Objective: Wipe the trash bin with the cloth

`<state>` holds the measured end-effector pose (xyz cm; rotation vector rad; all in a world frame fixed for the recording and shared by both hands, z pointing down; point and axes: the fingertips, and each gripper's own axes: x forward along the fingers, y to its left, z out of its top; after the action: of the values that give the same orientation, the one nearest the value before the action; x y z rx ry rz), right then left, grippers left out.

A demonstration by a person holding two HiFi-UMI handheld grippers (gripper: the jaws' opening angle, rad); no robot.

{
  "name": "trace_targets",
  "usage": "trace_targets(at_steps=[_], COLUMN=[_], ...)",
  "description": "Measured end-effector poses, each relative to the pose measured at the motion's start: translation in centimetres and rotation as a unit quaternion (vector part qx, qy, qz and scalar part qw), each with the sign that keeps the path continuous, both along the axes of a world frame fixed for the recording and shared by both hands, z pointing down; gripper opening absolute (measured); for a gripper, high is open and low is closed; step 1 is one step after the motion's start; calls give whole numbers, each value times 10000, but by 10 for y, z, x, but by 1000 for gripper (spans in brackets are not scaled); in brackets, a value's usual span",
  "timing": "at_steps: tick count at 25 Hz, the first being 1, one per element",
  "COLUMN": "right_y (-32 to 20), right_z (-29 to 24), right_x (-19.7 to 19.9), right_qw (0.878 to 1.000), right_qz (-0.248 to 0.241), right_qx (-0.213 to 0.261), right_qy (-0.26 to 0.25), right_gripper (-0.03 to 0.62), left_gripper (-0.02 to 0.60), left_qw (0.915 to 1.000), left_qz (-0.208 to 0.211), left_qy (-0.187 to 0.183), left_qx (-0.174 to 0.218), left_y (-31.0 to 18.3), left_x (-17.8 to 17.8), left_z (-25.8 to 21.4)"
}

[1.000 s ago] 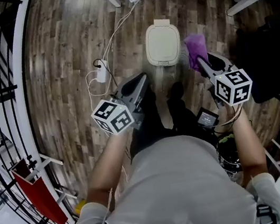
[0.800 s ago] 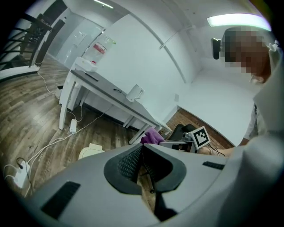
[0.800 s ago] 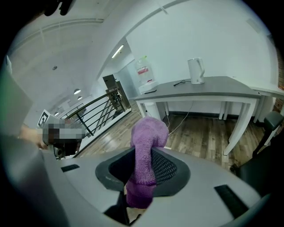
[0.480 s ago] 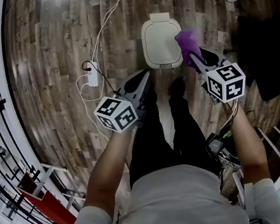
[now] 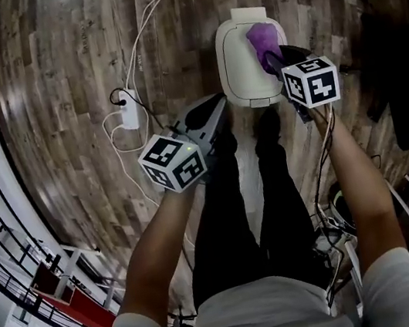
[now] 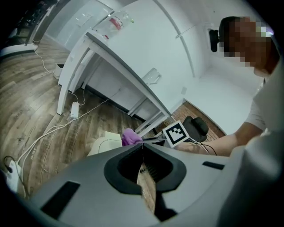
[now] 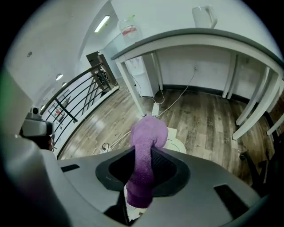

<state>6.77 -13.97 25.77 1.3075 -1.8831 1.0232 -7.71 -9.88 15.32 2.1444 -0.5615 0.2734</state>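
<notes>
The person is wearing a pale short-sleeved shirt and black trousers. The left tongs and right tongs are showing grey shells, each carrying a white cube with black square markers. A thin dark cable is trailing along the right forearm.

Dim head view, darkest at three o'clock; gripper views bright, fisheye-bent, black-cornered, a ceiling strip light glowing at eleven o'clock

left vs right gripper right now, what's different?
The left gripper is shut and empty; the right gripper is clamped on the purple cloth. The right gripper has its cloth over the trash bin lid; the left gripper is short of it, off to one side. Both point toward the bin.
</notes>
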Motion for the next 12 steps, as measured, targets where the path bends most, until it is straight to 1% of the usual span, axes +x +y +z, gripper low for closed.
trace_targets(at_steps=[2,5,8,10,11,12], right_y=[-14,-27,-31,-30,-30,-31], right_z=[25,56,81,89,89,86], right_x=[-7,-19,-24,-25,-26,-27], right_qw=[10000,9996,9986,9981,9980,9979], right_qz=[50,27,125,198,194,160], right_qx=[-66,-93,-154,-174,-150,-98], right_qy=[40,248,486,556,579,625], right_gripper=[104,104,104,114,150,204], left_gripper=[5,5,5,5,5,5], left_qw=[10000,9998,9996,9994,9993,9992], left_qz=[33,87,127,159,179,201], left_qy=[23,48,84,119,144,178], left_qx=[-66,-166,-245,-289,-297,-295], left_y=[-2,-3,-7,-10,-12,-14], left_x=[-4,-12,-19,-20,-20,-19], left_z=[16,34,50,59,61,61])
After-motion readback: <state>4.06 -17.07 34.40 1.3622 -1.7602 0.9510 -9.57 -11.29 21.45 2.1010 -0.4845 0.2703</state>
